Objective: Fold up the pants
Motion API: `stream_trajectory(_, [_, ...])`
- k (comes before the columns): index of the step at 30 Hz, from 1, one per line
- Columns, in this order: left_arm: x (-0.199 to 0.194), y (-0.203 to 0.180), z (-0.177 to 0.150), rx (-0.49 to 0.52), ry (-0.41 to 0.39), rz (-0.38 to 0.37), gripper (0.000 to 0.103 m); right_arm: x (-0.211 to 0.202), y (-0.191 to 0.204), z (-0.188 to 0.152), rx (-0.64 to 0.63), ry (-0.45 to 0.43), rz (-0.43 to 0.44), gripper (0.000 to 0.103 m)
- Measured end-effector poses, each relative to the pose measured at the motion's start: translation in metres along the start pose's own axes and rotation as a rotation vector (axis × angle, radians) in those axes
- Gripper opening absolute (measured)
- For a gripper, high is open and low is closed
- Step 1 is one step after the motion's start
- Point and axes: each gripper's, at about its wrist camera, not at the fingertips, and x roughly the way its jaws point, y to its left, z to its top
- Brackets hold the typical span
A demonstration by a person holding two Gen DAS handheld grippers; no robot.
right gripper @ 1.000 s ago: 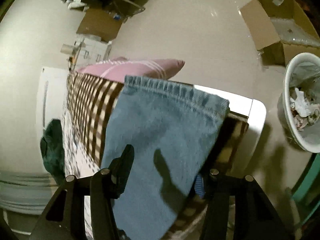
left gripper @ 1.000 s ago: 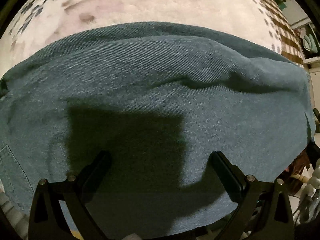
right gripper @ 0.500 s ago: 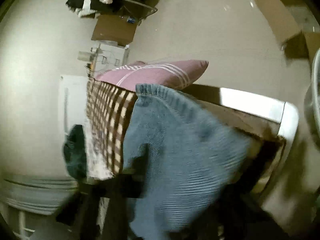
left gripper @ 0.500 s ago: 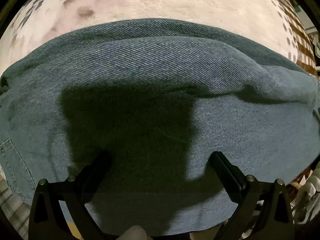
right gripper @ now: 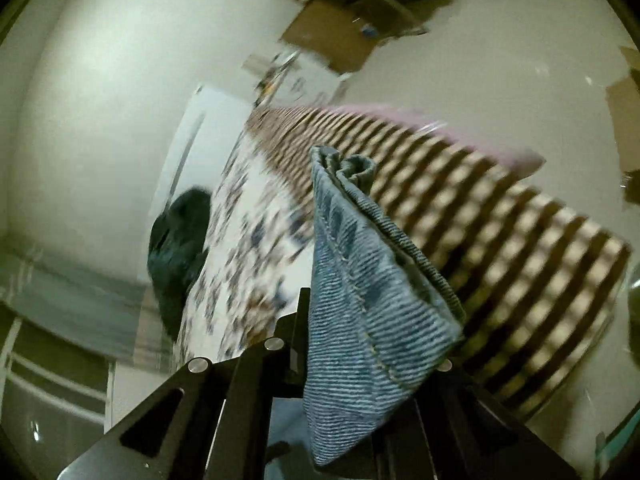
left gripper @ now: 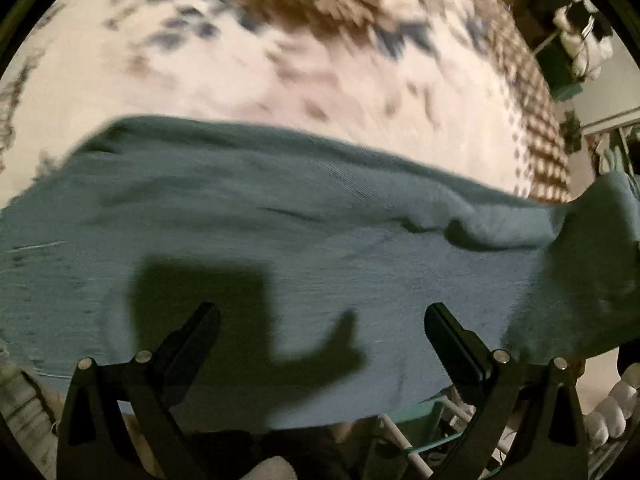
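Note:
The blue denim pants (left gripper: pixel 304 240) lie spread across a pale spotted blanket (left gripper: pixel 256 76) on the bed. My left gripper (left gripper: pixel 320 320) hovers just above the denim with its jaws wide apart and nothing between them. My right gripper (right gripper: pixel 360 320) is shut on the hem end of a pant leg (right gripper: pixel 360 280), which stands up bunched and folded in front of the camera, lifted off the bed. The raised leg shows at the right edge of the left wrist view (left gripper: pixel 600 240).
The bed carries a brown checked cover (right gripper: pixel 500 240) and a pink pillow (right gripper: pixel 460 132) at its far end. A dark green garment (right gripper: pixel 176 240) hangs at the bed's left side. Cardboard boxes (right gripper: pixel 332 36) and clutter lie on the floor beyond.
My right gripper has closed on the pant leg's hem and lifted it, swinging left over the bed. My left gripper has pulled back and up, so more blanket shows beyond the denim.

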Motion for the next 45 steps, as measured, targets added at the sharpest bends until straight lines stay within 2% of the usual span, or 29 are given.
stream_trajectory(1, [-0.01,0.004,-0.001,-0.007,-0.011,0.0,0.103,0.005,0.014,-0.01,-0.025,0.02,0.004,0.007])
stream_trajectory(5, [-0.034,0.069,-0.018,-0.098,-0.056,-0.011,0.103,0.034,0.067,-0.059,-0.116,0.118,0.03,0.007])
stream_trajectory(10, [-0.039,0.13,-0.046,-0.195,-0.061,0.013,0.103,0.086,0.112,-0.13,-0.21,0.262,0.033,0.007])
stream_trajectory(15, [-0.049,0.189,-0.068,-0.261,-0.064,0.049,0.103,0.144,0.14,-0.207,-0.352,0.402,-0.002,0.007])
stream_trajectory(18, [-0.05,0.217,-0.077,-0.303,-0.061,0.057,0.103,0.175,0.148,-0.259,-0.443,0.469,-0.08,0.007])
stream_trajectory(21, [-0.053,0.234,-0.081,-0.324,-0.064,0.059,0.103,0.199,0.151,-0.295,-0.509,0.512,-0.197,0.016])
stream_trajectory(22, [-0.055,0.241,-0.082,-0.33,-0.071,0.059,0.103,0.204,0.151,-0.305,-0.518,0.526,-0.22,0.027])
stream_trajectory(23, [-0.056,0.245,-0.082,-0.336,-0.077,0.061,0.103,0.207,0.153,-0.313,-0.526,0.545,-0.233,0.033])
stream_trajectory(26, [-0.06,0.258,-0.082,-0.36,-0.088,0.064,0.103,0.214,0.164,-0.336,-0.548,0.612,-0.221,0.049])
stream_trajectory(28, [-0.062,0.265,-0.08,-0.374,-0.092,0.062,0.103,0.216,0.171,-0.351,-0.519,0.72,-0.135,0.05])
stream_trajectory(30, [-0.065,0.267,-0.076,-0.38,-0.096,0.052,0.103,0.214,0.172,-0.354,-0.462,0.779,-0.102,0.05])
stream_trajectory(33, [-0.069,0.257,-0.066,-0.352,-0.12,0.015,0.103,0.19,0.17,-0.328,-0.401,0.716,-0.125,0.05])
stream_trajectory(37, [-0.05,0.218,-0.052,-0.284,-0.118,-0.056,0.103,0.145,0.144,-0.269,-0.346,0.572,-0.258,0.052])
stream_trajectory(40, [-0.022,0.191,-0.041,-0.261,-0.104,-0.098,0.103,0.124,0.11,-0.235,-0.305,0.512,-0.357,0.053])
stream_trajectory(42, [-0.004,0.178,-0.035,-0.238,-0.085,-0.085,0.099,0.117,0.091,-0.218,-0.271,0.495,-0.411,0.053])
stream_trajectory(43, [0.007,0.171,-0.032,-0.22,-0.072,-0.083,0.093,0.114,0.081,-0.211,-0.263,0.489,-0.437,0.056])
stream_trajectory(44, [0.02,0.163,-0.03,-0.199,-0.055,-0.077,0.075,0.113,0.075,-0.203,-0.268,0.483,-0.46,0.057])
stream_trajectory(45, [0.03,0.157,-0.03,-0.179,-0.035,-0.075,0.062,0.114,0.071,-0.201,-0.278,0.483,-0.474,0.059])
